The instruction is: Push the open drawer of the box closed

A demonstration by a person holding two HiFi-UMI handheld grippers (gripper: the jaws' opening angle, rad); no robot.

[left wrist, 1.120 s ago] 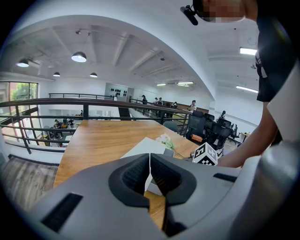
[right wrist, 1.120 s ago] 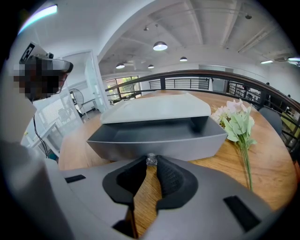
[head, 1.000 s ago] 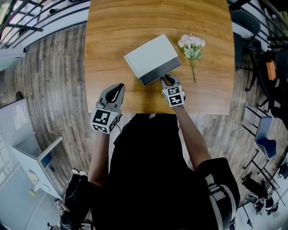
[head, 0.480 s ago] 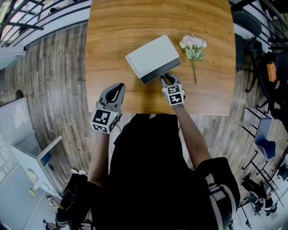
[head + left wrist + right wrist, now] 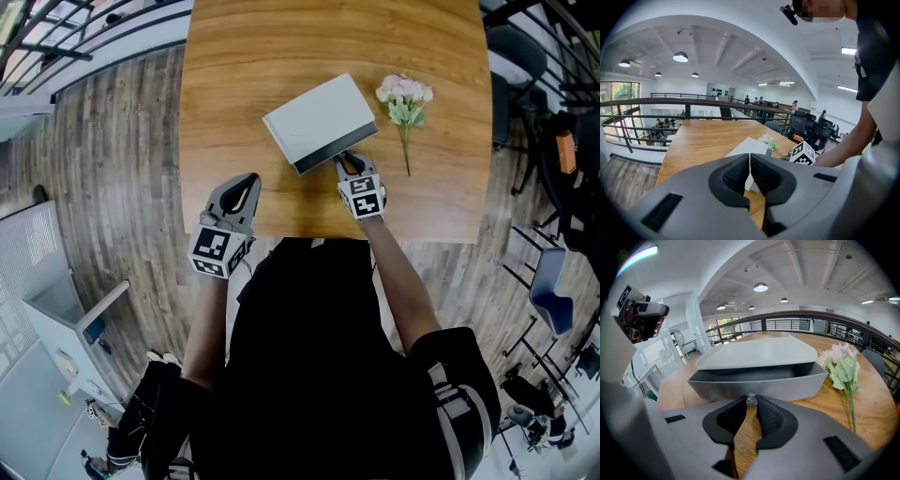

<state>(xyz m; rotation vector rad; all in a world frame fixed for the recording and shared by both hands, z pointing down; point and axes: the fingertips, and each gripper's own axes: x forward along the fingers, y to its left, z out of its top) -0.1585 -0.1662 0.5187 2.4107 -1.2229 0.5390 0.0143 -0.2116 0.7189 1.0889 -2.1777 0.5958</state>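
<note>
One wooden table (image 5: 234,56) fills the head view's upper centre, carrying a pale grey rectangular box (image 5: 317,114). Its dark grey drawer (image 5: 754,383), ajar, likely slides lightly. The right gripper (image 5: 751,402) pinches its small clear knob (image 5: 751,400), the natural push point. The left gripper (image 5: 749,164) is closed and empty.

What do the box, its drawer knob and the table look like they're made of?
Box: matte pale grey, probably painted board or plastic; flat, even colour.
Knob: clear faceted glass or acrylic; it glints.
Table: wood or wood veneer, visible grain.
</note>
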